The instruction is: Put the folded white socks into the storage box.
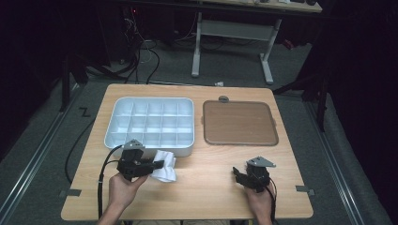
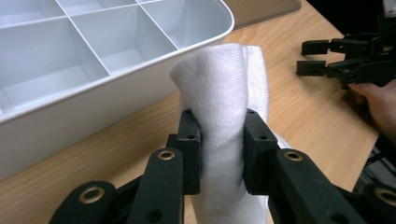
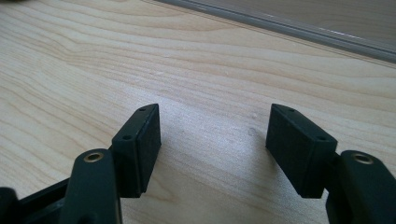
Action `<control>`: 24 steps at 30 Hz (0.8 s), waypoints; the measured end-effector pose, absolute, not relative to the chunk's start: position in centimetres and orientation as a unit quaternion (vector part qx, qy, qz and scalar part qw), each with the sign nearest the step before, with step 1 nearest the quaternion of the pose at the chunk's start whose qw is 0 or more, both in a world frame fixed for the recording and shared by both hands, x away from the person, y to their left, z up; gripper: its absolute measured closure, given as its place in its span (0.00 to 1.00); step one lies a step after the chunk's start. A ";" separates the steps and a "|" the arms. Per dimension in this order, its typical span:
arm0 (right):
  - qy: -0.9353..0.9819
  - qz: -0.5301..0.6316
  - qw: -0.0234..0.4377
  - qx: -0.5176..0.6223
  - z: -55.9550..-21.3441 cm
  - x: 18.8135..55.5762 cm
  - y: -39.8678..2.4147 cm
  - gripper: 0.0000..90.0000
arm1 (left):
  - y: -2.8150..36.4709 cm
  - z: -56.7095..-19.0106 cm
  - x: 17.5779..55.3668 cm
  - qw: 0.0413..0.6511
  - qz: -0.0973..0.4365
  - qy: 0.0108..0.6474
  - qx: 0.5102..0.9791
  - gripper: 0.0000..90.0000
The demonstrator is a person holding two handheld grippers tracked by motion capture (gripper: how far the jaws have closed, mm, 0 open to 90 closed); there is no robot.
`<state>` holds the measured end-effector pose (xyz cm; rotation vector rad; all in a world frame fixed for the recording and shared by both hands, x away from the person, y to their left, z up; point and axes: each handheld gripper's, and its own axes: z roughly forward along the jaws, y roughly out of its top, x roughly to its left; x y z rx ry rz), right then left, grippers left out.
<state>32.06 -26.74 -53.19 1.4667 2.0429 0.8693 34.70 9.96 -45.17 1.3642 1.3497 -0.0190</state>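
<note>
- Left gripper (image 2: pixel 219 144) pinching a white cloth (image 2: pixel 224 93) just beside the near wall of the white compartment tray (image 1: pixel 141 146).
- Best lifted clear of the rim before moving over a compartment.
- Right gripper (image 3: pixel 212 140) spread, empty, over pale wood worktop (image 1: pixel 211 187).
- Brown mat (image 1: pixel 239 123) beside tray; dark room beyond.

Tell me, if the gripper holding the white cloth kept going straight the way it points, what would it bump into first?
Probably nothing soon: the left gripper, shut on the folded white cloth, points past the corner of the white plastic compartment tray across bare wooden table. Depth is unclear.
</note>
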 end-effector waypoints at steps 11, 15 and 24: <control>0.746 0.318 0.238 0.535 -53.2 32.1 -26.7 0.40 | 10.4 -43.7 35.2 0.584 -0.020 0.573 0.574 0.81; 0.746 0.317 0.238 0.535 -53.2 32.1 -26.7 0.40 | 10.6 -43.4 35.5 0.588 -0.021 0.573 0.571 0.81; 0.746 0.318 0.238 0.535 -53.2 32.1 -26.8 0.40 | 11.1 -42.6 36.2 0.596 -0.030 0.571 0.564 0.81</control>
